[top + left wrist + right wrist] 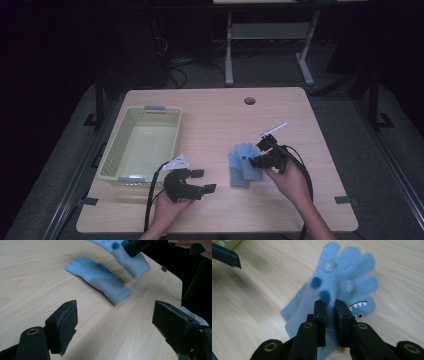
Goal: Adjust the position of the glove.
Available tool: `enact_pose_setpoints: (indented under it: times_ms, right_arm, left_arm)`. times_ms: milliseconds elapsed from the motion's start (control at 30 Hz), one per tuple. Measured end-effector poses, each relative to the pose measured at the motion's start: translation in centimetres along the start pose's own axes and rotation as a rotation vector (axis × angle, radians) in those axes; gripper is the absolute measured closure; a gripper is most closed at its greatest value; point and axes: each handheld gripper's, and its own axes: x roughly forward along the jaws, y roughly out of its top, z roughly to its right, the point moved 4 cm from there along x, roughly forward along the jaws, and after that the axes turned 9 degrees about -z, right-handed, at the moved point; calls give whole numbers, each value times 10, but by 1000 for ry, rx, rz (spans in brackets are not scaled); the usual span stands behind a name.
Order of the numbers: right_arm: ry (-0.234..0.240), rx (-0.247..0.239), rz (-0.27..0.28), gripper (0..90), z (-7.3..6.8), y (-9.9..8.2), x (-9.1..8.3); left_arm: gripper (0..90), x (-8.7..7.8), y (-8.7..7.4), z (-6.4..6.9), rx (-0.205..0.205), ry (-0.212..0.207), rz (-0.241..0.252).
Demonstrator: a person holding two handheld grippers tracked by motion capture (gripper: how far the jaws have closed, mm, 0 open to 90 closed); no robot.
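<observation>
Right gripper view shows the right tool (329, 306) pinched narrowly on a spotted blue glove (342, 282), lifted above its mate (100, 280) on the worktop (32, 277). Such a thin pinch of fleece could slip during carrying. The left tool (115, 322) gapes wide, empty.

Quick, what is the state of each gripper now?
Left gripper: open, holding nothing.
Right gripper: closed on the spotted blue glove.
</observation>
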Motion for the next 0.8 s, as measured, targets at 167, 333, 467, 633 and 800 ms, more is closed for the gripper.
enact_pose_setpoints:
  times_ms: [167, 333, 467, 633, 800]
  right_arm:
    - [14, 1, -3, 801, -8, 4, 10]
    - [15, 3, -11, 801, -15, 7, 20]
    - [16, 22, -3, 799, -15, 9, 26]
    - [3, 63, -19, 786, -15, 6, 39]
    - [-26, 74, -43, 639, -12, 4, 46]
  left_arm:
    - [199, 1, -1, -1, 7, 3, -9]
    - [201, 0, -1, -1, 7, 2, -5]
    - [201, 1, -1, -1, 8, 4, -10]
    - [203, 1, -1, 0, 3, -1, -9]
    - [203, 2, -2, -1, -2, 0, -13]
